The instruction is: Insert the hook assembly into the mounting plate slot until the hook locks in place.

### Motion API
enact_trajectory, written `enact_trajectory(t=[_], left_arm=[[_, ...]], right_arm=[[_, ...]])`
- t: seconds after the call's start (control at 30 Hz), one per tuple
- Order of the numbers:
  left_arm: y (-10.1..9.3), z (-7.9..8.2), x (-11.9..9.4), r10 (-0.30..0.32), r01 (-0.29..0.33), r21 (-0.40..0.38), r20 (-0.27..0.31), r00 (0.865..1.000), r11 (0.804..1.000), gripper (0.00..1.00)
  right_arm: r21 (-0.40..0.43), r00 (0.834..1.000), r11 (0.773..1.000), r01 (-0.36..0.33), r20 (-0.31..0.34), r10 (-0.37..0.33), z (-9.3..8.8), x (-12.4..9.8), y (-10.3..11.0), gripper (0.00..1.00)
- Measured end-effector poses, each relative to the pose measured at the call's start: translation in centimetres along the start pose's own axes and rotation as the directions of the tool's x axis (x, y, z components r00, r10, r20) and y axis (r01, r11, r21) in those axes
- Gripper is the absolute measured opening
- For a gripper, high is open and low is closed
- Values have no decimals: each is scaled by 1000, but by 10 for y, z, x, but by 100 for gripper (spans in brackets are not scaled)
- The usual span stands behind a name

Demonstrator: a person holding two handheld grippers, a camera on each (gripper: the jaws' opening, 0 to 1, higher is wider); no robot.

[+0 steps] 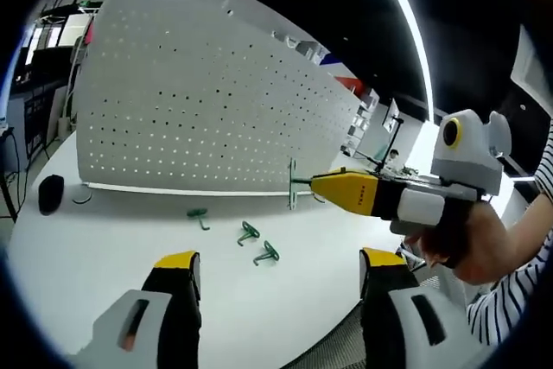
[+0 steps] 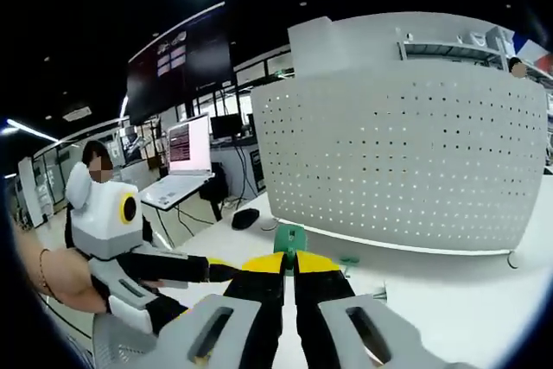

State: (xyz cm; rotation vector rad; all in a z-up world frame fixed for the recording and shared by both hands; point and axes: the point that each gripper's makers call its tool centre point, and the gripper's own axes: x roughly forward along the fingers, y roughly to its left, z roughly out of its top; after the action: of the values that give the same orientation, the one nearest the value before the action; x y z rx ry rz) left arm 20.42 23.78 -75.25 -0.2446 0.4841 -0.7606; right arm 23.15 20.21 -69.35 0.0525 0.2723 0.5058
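While the white table (image 1: 104,248) carries every item listed, the entries run as follows. Item one: left gripper (image 1: 281,278), yellow-tipped jaws rising from 6 o'clock in the left gripper view, spread wide apart with nothing between them, hovering over bare tabletop. Item two: right gripper (image 1: 313,183), entering the left gripper view from 3 o'clock, held in a person's hand (image 1: 467,239) with a striped sleeve (image 1: 510,300) behind it; its yellow jaws are pressed together on a green hook assembly (image 1: 292,184), whose flat plate stands upright at the jaw tips, close in front of the board's lower edge. In the right gripper view the same right gripper (image 2: 289,267) shows jaws closed at 6 o'clock, the green hook assembly (image 2: 289,237) pinched at their tips. Item three: white perforated mounting plate (image 1: 207,101), standing upright at the table's far side, at 12 o'clock in the left gripper view and at 2 o'clock in the right gripper view (image 2: 406,153). Item four: three loose green hooks (image 1: 249,232) lying on the table between the left gripper and the board, at centre. Item five: black computer mouse (image 1: 51,193) at 9 o'clock, near the board's left end. Item six: open laptop (image 2: 186,162) on a background desk at 10 o'clock in the right gripper view.
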Motion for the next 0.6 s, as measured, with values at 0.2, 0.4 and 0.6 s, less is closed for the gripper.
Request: enact_trajectory(t=[0.2,0.4,0.6], left_arm=[[6,-7,2,20,-20,5,-11,1000,1000,86],[10,-10,-2,43,-43,0,-6,999,999,88],[19,-17,-4,67,-68,-21,-16,998,997,90]], right_arm=[[-15,999,1000,22,29,-21,12,5,-6,0],[-36,997,998,59,42,-57,17,13,-14,0],[-116,974,978,175,165,-154,46,13,-33,0]])
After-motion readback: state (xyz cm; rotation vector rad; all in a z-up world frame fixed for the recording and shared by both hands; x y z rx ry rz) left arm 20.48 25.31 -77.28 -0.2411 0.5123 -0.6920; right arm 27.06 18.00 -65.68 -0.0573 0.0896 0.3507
